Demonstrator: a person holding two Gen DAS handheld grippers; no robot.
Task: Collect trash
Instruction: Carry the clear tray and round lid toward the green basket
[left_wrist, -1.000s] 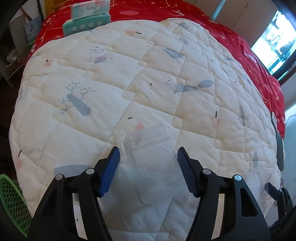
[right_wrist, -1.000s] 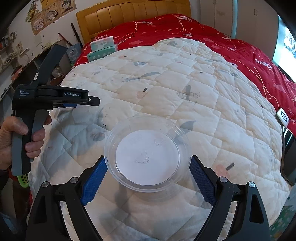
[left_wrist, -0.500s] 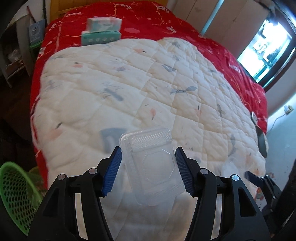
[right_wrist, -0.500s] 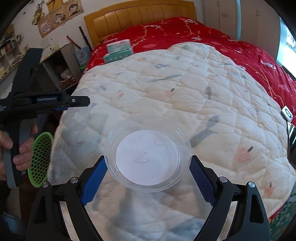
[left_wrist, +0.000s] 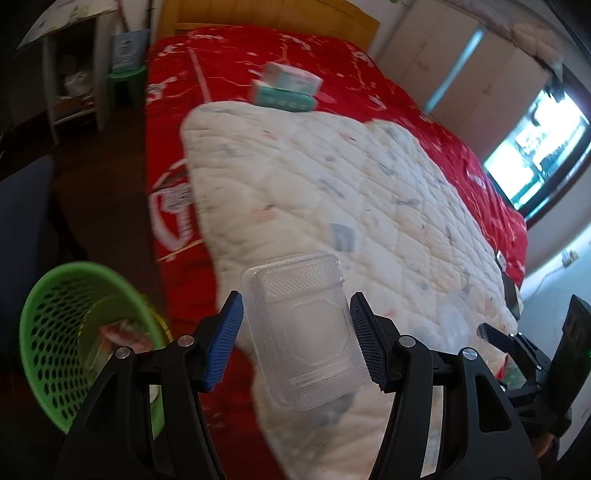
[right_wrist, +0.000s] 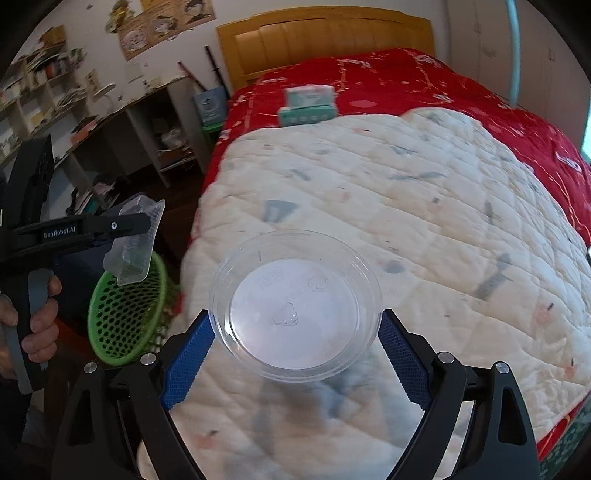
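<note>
My left gripper (left_wrist: 295, 332) is shut on a clear rectangular plastic container (left_wrist: 301, 332), lifted off the bed near its left edge. The same container (right_wrist: 135, 240) shows in the right wrist view, hanging just above a green mesh bin (right_wrist: 125, 317). That bin (left_wrist: 74, 332) stands on the floor at the lower left and has a wrapper inside. My right gripper (right_wrist: 295, 343) is shut on a clear round plastic lid (right_wrist: 295, 306), held over the white quilt (right_wrist: 406, 221).
The bed has a red cover (left_wrist: 170, 147) under the white quilt (left_wrist: 332, 184). Two stacked tissue packs (left_wrist: 286, 88) lie near its head. Shelves and a desk (right_wrist: 110, 122) line the left wall. A person's hand (right_wrist: 37, 325) grips the left tool's handle.
Both grippers have swung left and risen with their loads. The left one has come off the quilt toward the bed's edge, and the green bin has come into fuller view.
</note>
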